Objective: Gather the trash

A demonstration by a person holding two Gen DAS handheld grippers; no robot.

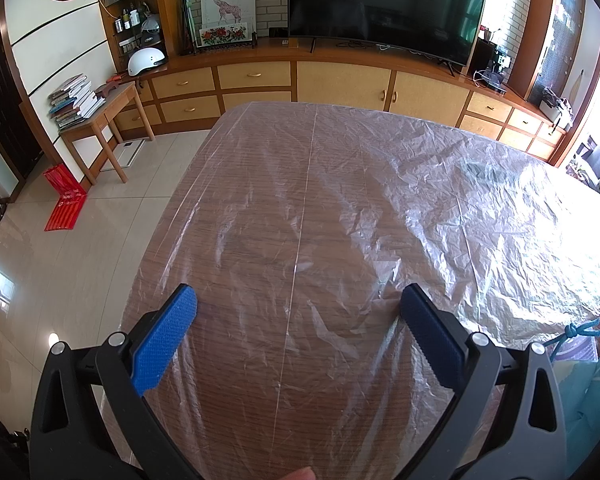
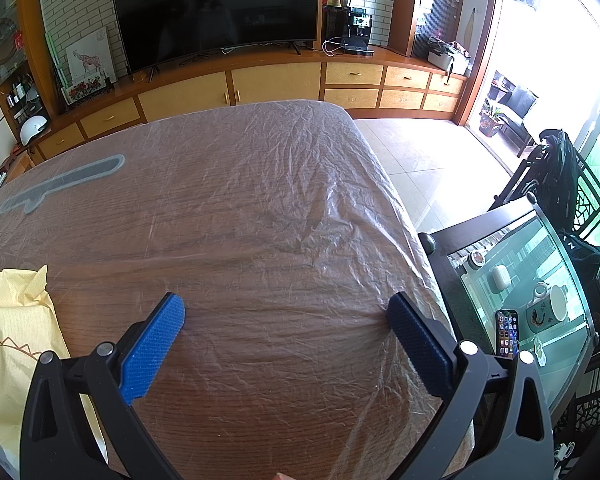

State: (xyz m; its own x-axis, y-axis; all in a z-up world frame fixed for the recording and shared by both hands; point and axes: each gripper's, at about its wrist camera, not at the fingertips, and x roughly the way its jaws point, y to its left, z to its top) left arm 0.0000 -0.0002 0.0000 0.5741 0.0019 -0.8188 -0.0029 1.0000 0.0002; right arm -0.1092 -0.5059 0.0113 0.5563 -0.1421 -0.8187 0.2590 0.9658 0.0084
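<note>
Both claws, left (image 1: 298, 308) and right (image 2: 286, 314), hang spread and empty over the film-covered desk (image 2: 260, 184); the yellow bag (image 2: 16, 320) lies ungrasped, so collection seems unstarted.

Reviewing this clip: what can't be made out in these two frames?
- Yellow paper bag, right wrist view: cut off by the left edge and partly behind the right gripper; contents unseen.
- Left wrist view: no trash visible between the open fingers of the left gripper.
- Grey shape under the plastic sheet: unidentifiable.
</note>
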